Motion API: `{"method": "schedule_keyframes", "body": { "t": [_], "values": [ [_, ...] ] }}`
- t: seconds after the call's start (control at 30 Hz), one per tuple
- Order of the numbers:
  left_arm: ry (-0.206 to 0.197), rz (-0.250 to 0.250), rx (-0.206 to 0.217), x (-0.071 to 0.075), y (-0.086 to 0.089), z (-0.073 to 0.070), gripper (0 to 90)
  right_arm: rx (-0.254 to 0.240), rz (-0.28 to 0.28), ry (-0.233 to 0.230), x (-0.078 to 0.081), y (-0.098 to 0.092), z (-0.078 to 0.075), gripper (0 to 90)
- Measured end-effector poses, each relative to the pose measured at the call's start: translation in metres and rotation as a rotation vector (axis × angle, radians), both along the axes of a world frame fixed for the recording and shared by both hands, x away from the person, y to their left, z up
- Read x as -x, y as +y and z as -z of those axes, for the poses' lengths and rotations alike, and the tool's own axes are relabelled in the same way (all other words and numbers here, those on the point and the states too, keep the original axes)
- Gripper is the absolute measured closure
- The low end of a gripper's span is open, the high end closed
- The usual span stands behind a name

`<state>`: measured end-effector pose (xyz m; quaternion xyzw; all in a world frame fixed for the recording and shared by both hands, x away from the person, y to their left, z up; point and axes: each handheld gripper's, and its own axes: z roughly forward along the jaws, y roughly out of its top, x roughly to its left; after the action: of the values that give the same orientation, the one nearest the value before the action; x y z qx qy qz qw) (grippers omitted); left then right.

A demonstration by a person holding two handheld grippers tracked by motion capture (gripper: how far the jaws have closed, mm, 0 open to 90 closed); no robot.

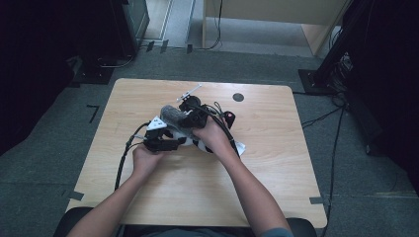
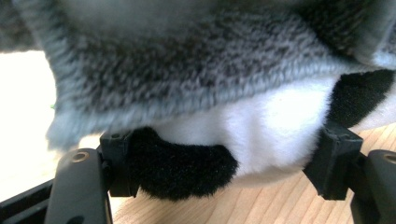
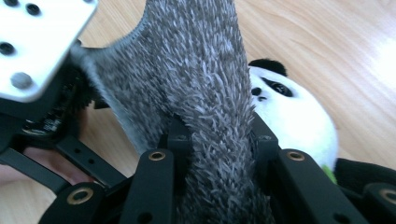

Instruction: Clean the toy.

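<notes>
Nearest the camera in the high view, both forearms come up from the bottom edge and meet over the middle of the wooden table point(image 1: 276, 163), and honestly the pile there is hard to read: hands, black gripper parts and fur all overlap. The panda plush point(image 1: 200, 143) is mostly buried under them, just a bit of white and black poking out. The left gripper point(image 1: 163, 142) sits just left of the panda, and in the left gripper view its jaws stand fairly wide on either side of the panda's point(image 2: 261, 135) white and black body, pads pressed into the plush. The grey furry cloth point(image 2: 187, 60) hangs over the panda and cuts off its top. The right gripper point(image 1: 190, 118) is just behind the panda, its jaws pinched tight on the grey cloth point(image 3: 205, 116), with the panda's face point(image 3: 285, 107) peeking out beside it. Past the panda, toward the far edge, there's a dark round spot point(image 1: 238, 97) on the table.
</notes>
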<state>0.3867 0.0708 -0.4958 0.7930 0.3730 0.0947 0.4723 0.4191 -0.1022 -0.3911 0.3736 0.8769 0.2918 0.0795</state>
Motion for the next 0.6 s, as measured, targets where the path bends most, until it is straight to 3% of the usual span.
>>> {"method": "schedule_keyframes", "body": {
  "t": [0.3, 0.6],
  "values": [
    [0.001, 0.007, 0.013, -0.001, 0.000, 0.001, 26.6, 0.008, 0.011, -0.020, -0.003, -0.017, -0.005, 68.1],
    [-0.003, 0.011, 0.016, -0.001, 0.000, 0.002, 26.3, -0.025, 0.059, -0.028, -0.007, -0.045, -0.018, 70.2]
  ]
}}
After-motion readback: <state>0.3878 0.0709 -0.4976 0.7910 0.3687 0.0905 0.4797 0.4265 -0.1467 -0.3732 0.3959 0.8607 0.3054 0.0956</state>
